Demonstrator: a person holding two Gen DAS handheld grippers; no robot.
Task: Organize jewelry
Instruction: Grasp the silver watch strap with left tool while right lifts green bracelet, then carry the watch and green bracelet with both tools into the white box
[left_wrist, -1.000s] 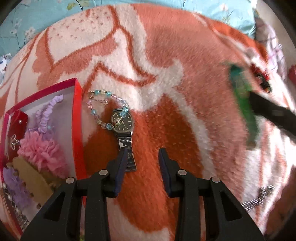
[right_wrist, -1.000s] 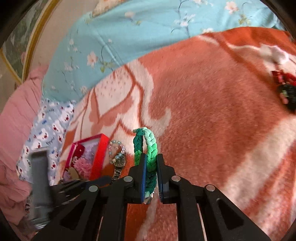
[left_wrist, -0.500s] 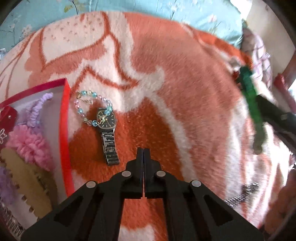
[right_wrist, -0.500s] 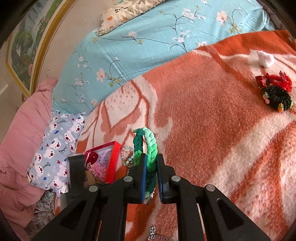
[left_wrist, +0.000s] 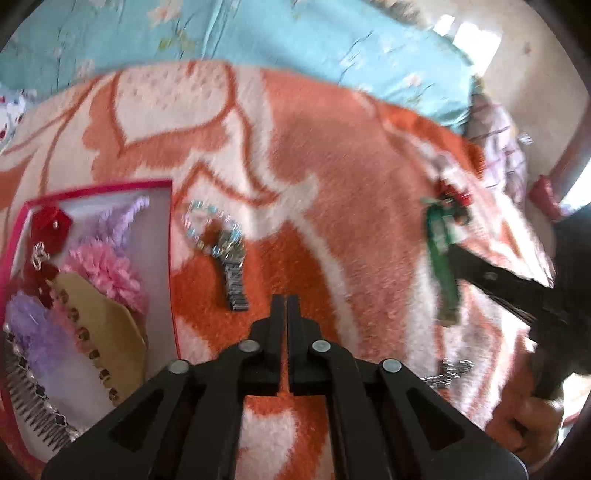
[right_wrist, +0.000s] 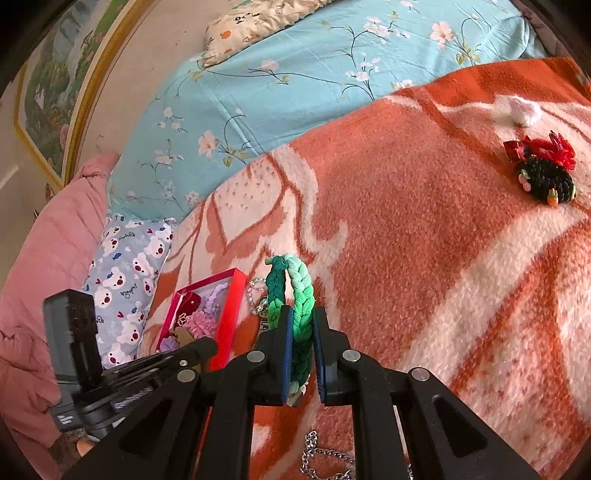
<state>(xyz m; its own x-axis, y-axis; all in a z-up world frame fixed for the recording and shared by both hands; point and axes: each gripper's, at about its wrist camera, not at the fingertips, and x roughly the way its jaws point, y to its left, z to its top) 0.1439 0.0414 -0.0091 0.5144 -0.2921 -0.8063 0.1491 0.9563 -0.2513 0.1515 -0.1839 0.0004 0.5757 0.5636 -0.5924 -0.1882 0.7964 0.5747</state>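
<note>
My right gripper (right_wrist: 299, 317) is shut on a green braided bracelet (right_wrist: 293, 291) and holds it above the orange blanket; the bracelet also shows in the left wrist view (left_wrist: 441, 254). My left gripper (left_wrist: 286, 301) is shut and empty, above the blanket. A red box (left_wrist: 171, 236) at the left holds hair ties, combs and clips; it also shows in the right wrist view (right_wrist: 232, 314). A watch (left_wrist: 232, 271) and a beaded bracelet (left_wrist: 207, 225) lie beside the box.
A black and red hair clip (right_wrist: 545, 175) lies at the far right of the blanket. A silver chain (right_wrist: 321, 459) lies near the front edge. Blue flowered sheet (right_wrist: 295, 74) and pillows lie behind.
My left gripper has shut and pulled back from the watch, which stays on the blanket. My right gripper has lifted the green bracelet higher.
</note>
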